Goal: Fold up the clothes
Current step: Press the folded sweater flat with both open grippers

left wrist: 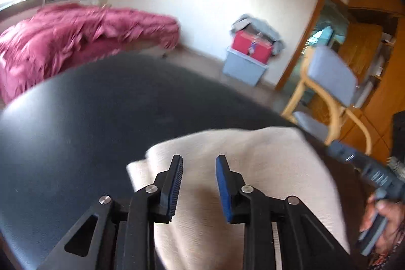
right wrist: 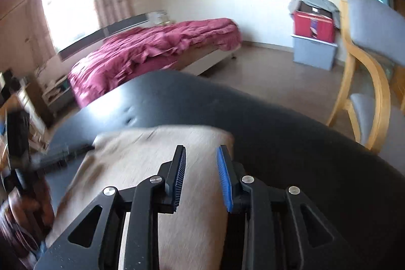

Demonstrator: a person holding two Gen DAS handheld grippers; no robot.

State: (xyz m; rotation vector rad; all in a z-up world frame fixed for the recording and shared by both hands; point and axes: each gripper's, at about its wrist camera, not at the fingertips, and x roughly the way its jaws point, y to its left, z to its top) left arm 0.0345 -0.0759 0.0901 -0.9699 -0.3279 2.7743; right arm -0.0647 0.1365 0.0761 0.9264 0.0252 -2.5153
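A bedroom with pale walls, a lit window (right wrist: 67, 4) and a dark table (left wrist: 88, 118) in the foreground. On the table lies a cream cloth (left wrist: 240, 168), folded into a thick pad with layered edges showing at its left side; it sits toward the near right part of the top in the left wrist view, and toward the near left in the right wrist view.

The left gripper (left wrist: 198, 184) hangs over the cloth, its blue-padded jaws a narrow gap apart with nothing pinched between them; the cloth shows through the gap below. The right gripper (right wrist: 201, 179) is over the cloth's right edge, jaws likewise a narrow gap apart and empty. Whether either set of fingertips touches the fabric cannot be told.

In the left wrist view a hand (left wrist: 384, 222) at the right edge grips the handle of the other tool. In the right wrist view the other hand (right wrist: 25, 209) shows at the left edge, blurred.

Beyond the table stands a bed (right wrist: 157, 47) under a rumpled crimson cover. Against the far wall a red box (right wrist: 314, 25) sits on a grey bin (right wrist: 312, 52), with grey fabric draped over the top. A wooden chair (right wrist: 367, 72) with grey cushions stands just beside the table's right end
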